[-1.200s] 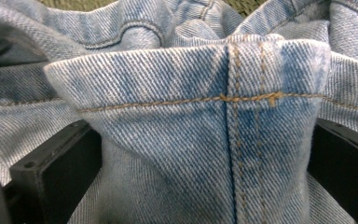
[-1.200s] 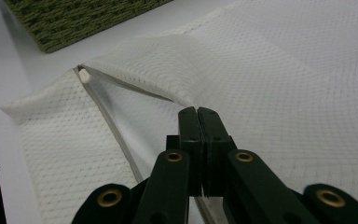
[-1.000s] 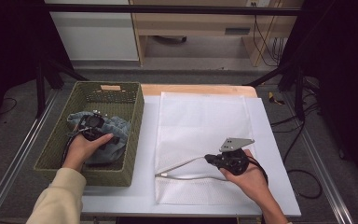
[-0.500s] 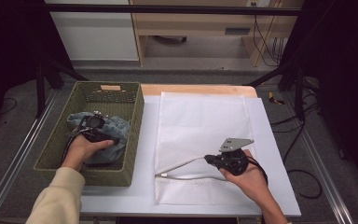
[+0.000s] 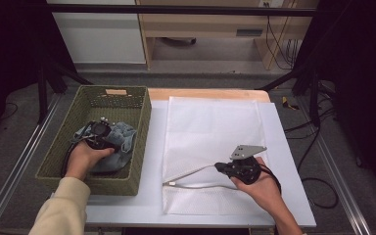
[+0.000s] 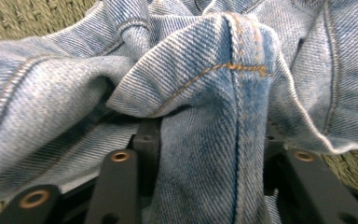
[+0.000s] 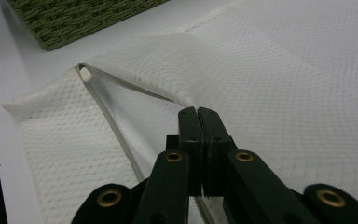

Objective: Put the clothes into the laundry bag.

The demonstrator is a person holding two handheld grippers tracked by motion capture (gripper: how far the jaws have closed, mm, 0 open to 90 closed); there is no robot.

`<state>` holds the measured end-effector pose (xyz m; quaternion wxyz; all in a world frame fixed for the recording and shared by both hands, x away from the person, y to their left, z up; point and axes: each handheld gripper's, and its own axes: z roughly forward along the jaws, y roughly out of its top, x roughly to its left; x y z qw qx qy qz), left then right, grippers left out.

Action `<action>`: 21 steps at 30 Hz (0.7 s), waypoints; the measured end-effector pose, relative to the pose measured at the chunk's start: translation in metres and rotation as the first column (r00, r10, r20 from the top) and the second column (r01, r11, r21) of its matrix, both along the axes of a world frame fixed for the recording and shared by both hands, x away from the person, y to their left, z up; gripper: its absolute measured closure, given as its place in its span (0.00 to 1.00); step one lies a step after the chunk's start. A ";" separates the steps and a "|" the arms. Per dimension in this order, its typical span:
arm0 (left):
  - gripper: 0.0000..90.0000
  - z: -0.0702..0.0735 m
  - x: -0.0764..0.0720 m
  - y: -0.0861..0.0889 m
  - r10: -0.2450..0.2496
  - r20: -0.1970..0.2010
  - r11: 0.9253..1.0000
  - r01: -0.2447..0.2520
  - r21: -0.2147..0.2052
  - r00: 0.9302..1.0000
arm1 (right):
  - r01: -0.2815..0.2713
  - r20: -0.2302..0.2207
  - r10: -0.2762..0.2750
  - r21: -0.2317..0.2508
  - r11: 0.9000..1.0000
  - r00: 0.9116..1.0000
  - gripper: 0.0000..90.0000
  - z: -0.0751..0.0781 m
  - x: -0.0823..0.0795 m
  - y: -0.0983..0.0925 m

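Table (image 5: 284, 147), white-topped, fills the middle of the high view, with a white mesh bag (image 5: 210, 142) spread flat across its centre and a green woven basket (image 5: 139, 142) at its left edge. The bag is a fine netted fabric with a zipper line along its lower left part, where the top layer is lifted into a slack opening. Inside the basket lies a crumpled piece of blue denim (image 5: 122, 139), faded, with orange stitching along its seams.

The left gripper (image 5: 99, 131) sits on the denim in the basket, a hand (image 5: 84, 157) around it. The right gripper (image 5: 223, 167) rests in the lower right of the bag, held by the other hand (image 5: 262, 188).

The left gripper view brings out the denim's twill weave and a thick fold standing between the two black jaws, which are apart with cloth bunched in the gap; whether they squeeze it I cannot tell. The right gripper view shows its jaws pressed together on the lifted edge of the mesh, the zipper's end, and the basket's corner at upper left.
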<state>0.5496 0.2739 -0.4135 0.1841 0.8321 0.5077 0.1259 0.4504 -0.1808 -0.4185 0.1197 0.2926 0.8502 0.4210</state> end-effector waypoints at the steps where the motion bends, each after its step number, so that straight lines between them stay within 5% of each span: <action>1: 0.65 0.001 0.000 0.000 0.002 0.010 1.000 -0.002 -0.002 1.000 | 0.000 0.002 0.000 0.002 1.000 1.000 0.99 0.000 0.000 0.000; 6: 0.70 0.008 -0.003 0.000 0.003 0.050 1.000 -0.004 0.007 0.999 | -0.006 0.013 0.006 -0.006 1.000 1.000 0.99 0.003 -0.001 0.000; 11: 0.72 0.021 -0.009 0.008 0.034 0.115 0.999 -0.029 -0.042 0.993 | -0.002 0.018 0.002 -0.001 1.000 1.000 0.99 0.005 -0.002 -0.001; 21: 0.73 0.044 -0.028 0.010 0.030 0.238 0.998 -0.015 -0.066 0.971 | 0.004 0.022 -0.004 -0.001 1.000 1.000 0.99 0.004 -0.002 -0.001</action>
